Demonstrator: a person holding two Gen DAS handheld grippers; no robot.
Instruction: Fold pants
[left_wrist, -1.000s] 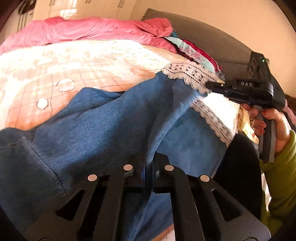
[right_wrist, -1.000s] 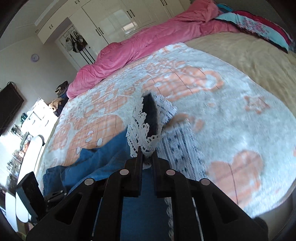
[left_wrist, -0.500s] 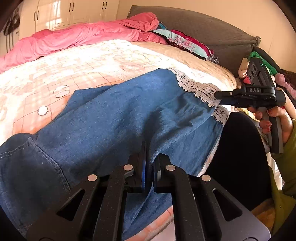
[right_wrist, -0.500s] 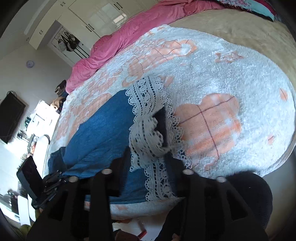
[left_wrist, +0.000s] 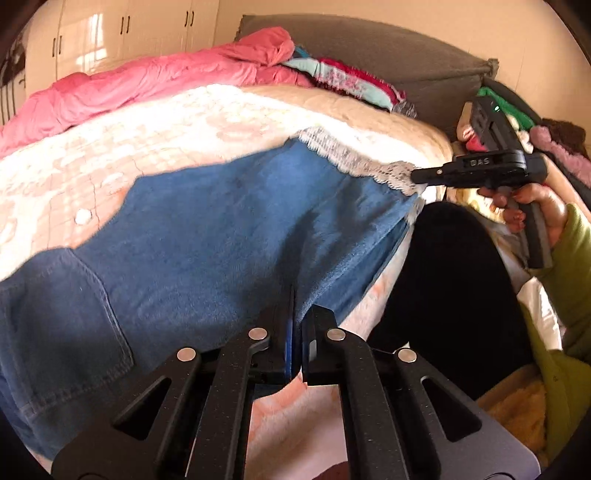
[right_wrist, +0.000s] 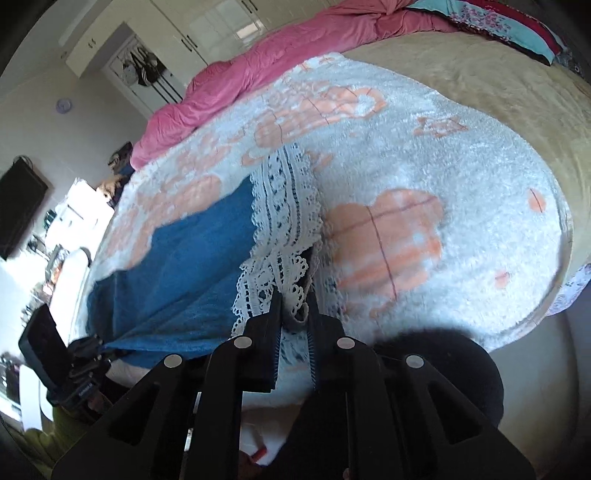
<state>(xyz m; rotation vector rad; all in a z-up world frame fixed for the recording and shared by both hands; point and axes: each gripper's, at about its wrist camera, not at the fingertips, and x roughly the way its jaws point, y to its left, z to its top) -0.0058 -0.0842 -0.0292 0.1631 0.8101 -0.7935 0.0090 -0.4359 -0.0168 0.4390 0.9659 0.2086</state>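
Observation:
Blue denim pants lie spread over the bed's blanket, back pocket at the left and white lace hem at the right. My left gripper is shut on the near edge of the denim. In the right wrist view the pants run away to the left, and the lace hem bunches up at my right gripper. Its jaws are closing, with a fold of lace pinched between the tips. That gripper also shows in the left wrist view, nose on the lace corner, held by a hand.
The white and peach blanket covers the bed. A pink duvet and patterned pillows lie at the far side by the grey headboard. A black rounded object stands beside the bed's near edge. The person's green sleeve is at right.
The lifted pant leg has come down flat on the bed. My right gripper opened, let the lace drop, then closed again on the hem nearer the bed's edge. The left kept its grip.

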